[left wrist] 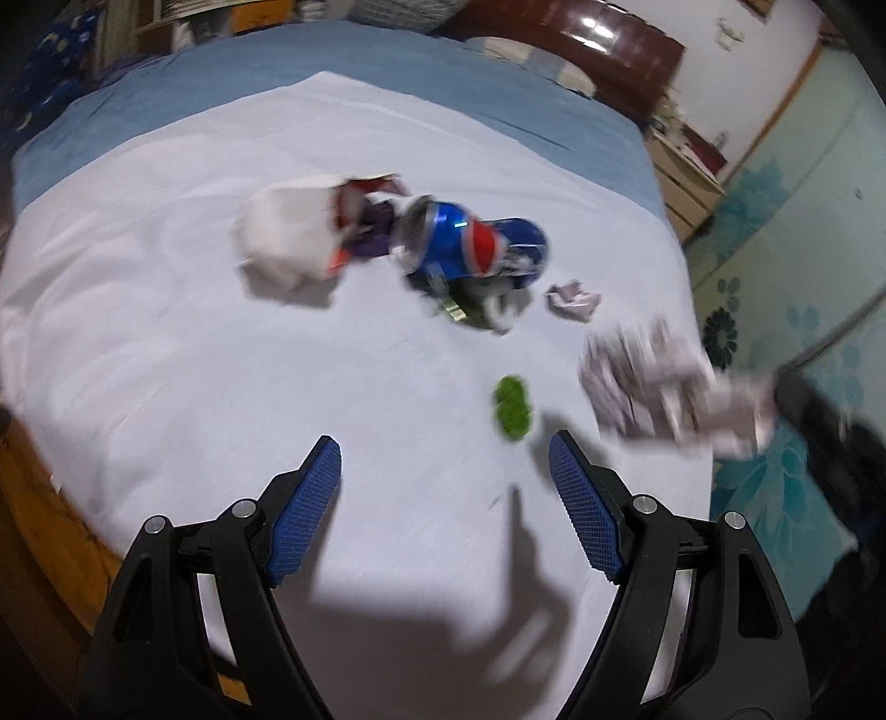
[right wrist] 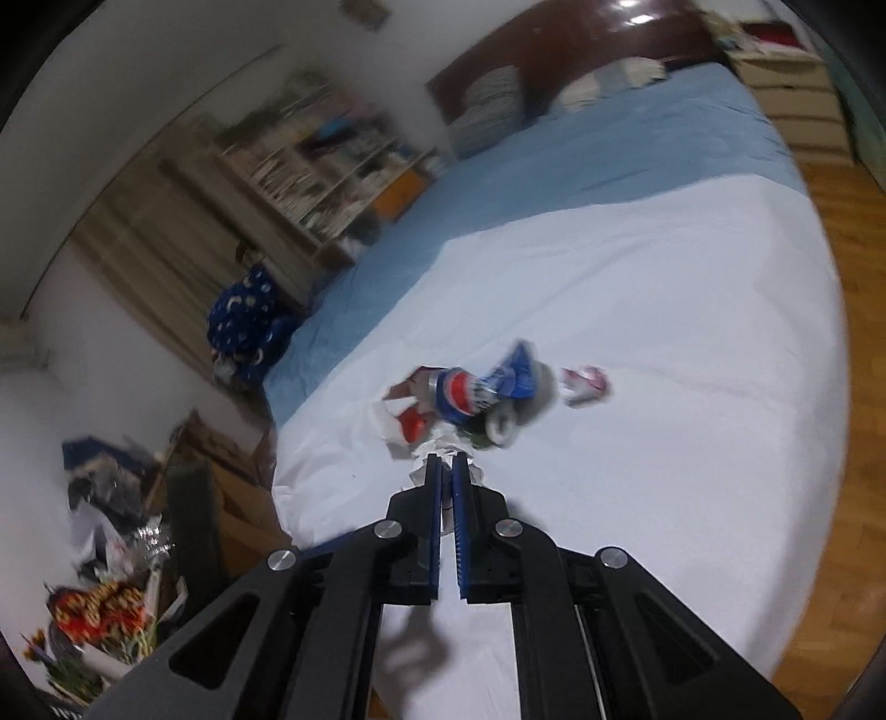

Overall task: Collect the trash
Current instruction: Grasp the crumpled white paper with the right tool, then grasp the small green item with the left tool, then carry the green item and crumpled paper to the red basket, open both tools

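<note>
Trash is lying in a loose cluster on the white sheet [left wrist: 166, 343] covering the bed, all positions below relative to the blue soda can [left wrist: 470, 243].

The can is lying on its side mid-sheet, silver end pointing toward the white paper bag [left wrist: 288, 232], which is sitting just beside it on that end, mouth open with red and purple scraps showing inside. Something small and greenish-gold is poking out from under the can's near side; too blurred to identify. A small crumpled pinkish paper [left wrist: 573, 299] is lying near the can's other end, apart from it. A green bottle cap [left wrist: 515, 407] is sitting closer to the camera than the can, well apart from it, just ahead of the left gripper's right fingertip.

Left gripper [left wrist: 446, 459] is hovering over the sheet with fingers spread wide, nothing between them.

Right gripper [right wrist: 446, 465] is pressing its pads nearly together, pinching a crumpled whitish paper [right wrist: 476, 472] that is sticking out past the tips; in the left wrist view that wad [left wrist: 648, 382] is showing as a blurred pale mass off to the can's right, near the sheet edge. Heavy motion blur there.

Blue bedding [right wrist: 581, 144] is running beyond the sheet toward the dark wood headboard [right wrist: 554, 50].
</note>
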{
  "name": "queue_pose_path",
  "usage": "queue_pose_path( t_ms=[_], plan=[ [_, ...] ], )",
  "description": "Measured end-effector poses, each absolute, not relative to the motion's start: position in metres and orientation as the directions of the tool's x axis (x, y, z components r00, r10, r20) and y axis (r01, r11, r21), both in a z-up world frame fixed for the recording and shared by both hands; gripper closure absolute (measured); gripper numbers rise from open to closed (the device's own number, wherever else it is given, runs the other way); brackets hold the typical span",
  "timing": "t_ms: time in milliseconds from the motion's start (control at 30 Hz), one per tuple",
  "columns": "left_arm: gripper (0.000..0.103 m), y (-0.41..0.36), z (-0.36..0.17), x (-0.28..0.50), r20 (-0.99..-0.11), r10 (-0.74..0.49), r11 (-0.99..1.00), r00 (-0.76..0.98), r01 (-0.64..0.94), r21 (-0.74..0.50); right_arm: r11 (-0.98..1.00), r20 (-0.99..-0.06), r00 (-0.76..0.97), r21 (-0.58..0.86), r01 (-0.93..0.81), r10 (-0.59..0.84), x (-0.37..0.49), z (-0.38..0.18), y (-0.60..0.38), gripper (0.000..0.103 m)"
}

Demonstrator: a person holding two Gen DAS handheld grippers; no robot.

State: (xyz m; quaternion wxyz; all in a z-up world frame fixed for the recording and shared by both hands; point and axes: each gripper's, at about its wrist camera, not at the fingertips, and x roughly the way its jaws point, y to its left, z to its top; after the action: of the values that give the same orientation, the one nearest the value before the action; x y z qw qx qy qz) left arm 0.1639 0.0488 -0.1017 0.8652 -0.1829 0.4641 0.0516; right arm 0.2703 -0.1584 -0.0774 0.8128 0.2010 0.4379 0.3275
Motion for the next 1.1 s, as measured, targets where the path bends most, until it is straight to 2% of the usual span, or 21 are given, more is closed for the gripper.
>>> queue_pose_path(
  t_ms=[200,233,267,333,367,500,667,800,967,1100],
  plan=[
    [0.027,0.026,-0.120,0.202,-0.842,-0.109,0.946,0.528,-0.204,-0.251,0.743,-0.646,0.382,0.634,-0.212,0.660,0.257,-0.121,-0.207,0.097],
    [0.038,0.022,-0.123,0.204,-0.848,-0.095,0.952,0.521,-0.201,-0.230,0.744,-0.650,0.380,0.638,-0.197,0.658,0.255,-0.126,-0.212,0.097],
    [0.059,0.020,-0.123,0.205,-0.852,-0.071,0.958,0.518,-0.203,-0.204,0.743,-0.650,0.379,0.641,-0.191,0.658,0.254,-0.131,-0.213,0.097],
    [0.085,0.017,-0.121,0.204,-0.856,-0.041,0.964,0.515,-0.204,-0.168,0.736,-0.641,0.384,0.649,-0.190,0.664,0.249,-0.131,-0.219,0.097],
    [0.090,0.019,-0.119,0.201,-0.848,-0.074,0.957,0.525,-0.201,-0.208,0.732,-0.636,0.387,0.653,-0.192,0.668,0.249,-0.130,-0.220,0.097],
    [0.091,0.022,-0.104,0.184,-0.814,-0.093,0.947,0.573,-0.200,-0.249,0.712,-0.605,0.403,0.670,-0.209,0.687,0.243,-0.112,-0.230,0.097],
    [0.091,0.000,-0.055,0.124,-0.723,-0.123,0.956,0.680,-0.115,-0.271,0.699,-0.566,0.446,0.678,-0.228,0.694,0.222,-0.068,-0.270,0.097],
    [0.091,-0.047,-0.015,0.093,-0.664,-0.237,0.948,0.709,0.021,-0.317,0.739,-0.574,0.502,0.634,-0.229,0.647,0.180,-0.025,-0.337,0.097],
    [0.091,-0.181,0.026,0.046,-0.615,-0.453,0.891,0.646,0.319,-0.322,0.873,-0.665,0.596,0.468,-0.136,0.449,0.100,0.007,-0.454,0.097],
    [0.091,-0.310,0.018,0.012,-0.662,-0.598,0.771,0.451,0.548,-0.324,0.943,-0.760,0.606,0.329,0.044,0.236,0.019,-0.003,-0.551,0.097]
  ],
)
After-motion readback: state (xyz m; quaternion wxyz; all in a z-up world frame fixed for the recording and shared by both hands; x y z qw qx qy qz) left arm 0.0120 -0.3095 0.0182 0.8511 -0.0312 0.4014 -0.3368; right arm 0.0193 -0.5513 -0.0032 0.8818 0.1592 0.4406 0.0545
